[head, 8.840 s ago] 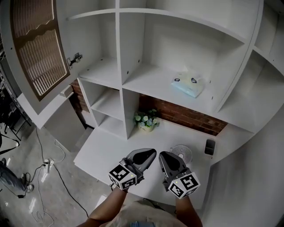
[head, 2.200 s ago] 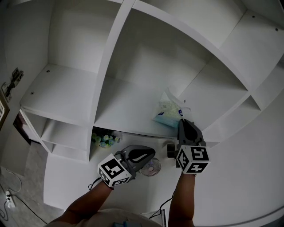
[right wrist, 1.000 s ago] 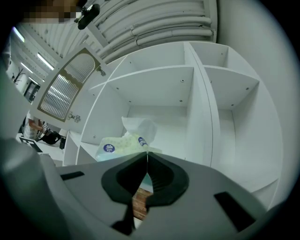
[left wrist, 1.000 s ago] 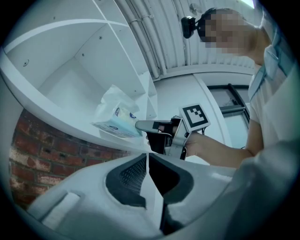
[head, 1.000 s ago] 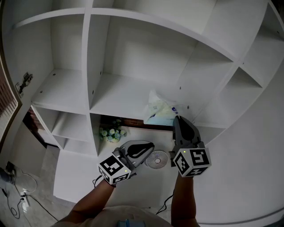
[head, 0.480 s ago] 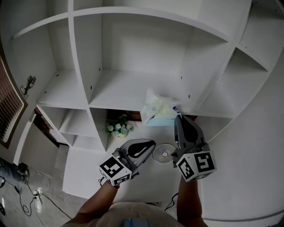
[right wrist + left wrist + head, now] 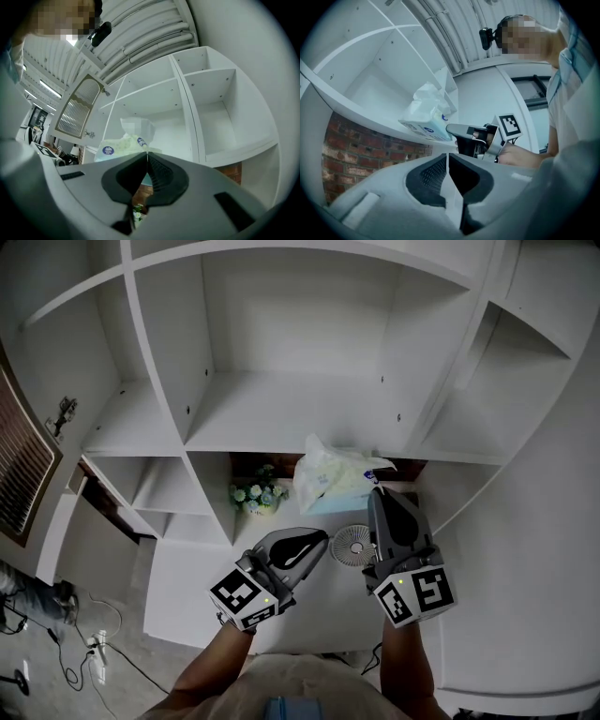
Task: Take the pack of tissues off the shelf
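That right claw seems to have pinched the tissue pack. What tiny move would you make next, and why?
Probably pull the right gripper a little toward the person. Its jaws are shut on a corner of the tissue pack, which sits at the front edge of the shelf, so a short pull should bring it clear. The left gripper is shut, empty.

Pale green tissue pack (image 7: 330, 480) against white shelf (image 7: 281, 418).

White shelving (image 7: 281, 413) fronts a red brick wall (image 7: 356, 154), a slatted door (image 7: 23, 474) at left above grey floor (image 7: 56, 662).
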`<state>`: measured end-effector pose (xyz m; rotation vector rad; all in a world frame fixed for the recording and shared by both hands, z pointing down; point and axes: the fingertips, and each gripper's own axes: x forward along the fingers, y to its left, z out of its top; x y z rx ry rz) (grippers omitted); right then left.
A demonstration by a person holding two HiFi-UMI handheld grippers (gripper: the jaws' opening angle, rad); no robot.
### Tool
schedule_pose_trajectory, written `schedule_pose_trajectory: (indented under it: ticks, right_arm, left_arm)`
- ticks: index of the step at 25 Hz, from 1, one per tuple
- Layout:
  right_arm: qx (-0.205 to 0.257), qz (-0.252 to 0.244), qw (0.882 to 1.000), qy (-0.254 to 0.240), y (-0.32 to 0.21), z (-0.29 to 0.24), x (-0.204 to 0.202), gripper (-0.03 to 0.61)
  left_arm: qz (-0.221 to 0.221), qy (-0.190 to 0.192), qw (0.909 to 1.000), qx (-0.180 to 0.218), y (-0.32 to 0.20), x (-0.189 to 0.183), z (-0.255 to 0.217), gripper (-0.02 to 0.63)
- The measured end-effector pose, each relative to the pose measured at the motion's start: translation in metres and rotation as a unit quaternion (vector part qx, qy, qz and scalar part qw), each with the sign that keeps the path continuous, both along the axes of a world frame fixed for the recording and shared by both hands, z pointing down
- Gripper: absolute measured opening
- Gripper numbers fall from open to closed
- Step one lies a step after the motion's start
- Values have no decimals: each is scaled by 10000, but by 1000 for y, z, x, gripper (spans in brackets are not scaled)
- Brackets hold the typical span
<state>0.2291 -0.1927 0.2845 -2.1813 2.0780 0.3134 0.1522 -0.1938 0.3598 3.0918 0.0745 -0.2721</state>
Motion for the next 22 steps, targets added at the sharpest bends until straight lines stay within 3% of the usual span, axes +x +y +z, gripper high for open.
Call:
schedule_pose_trajectory:
  ticks: [22]
  right_arm:
    - [-515,-64,9964,-672,11,91,0,18]
  left_arm:
    - [-4,-651,9978,-133,13,1,58,23]
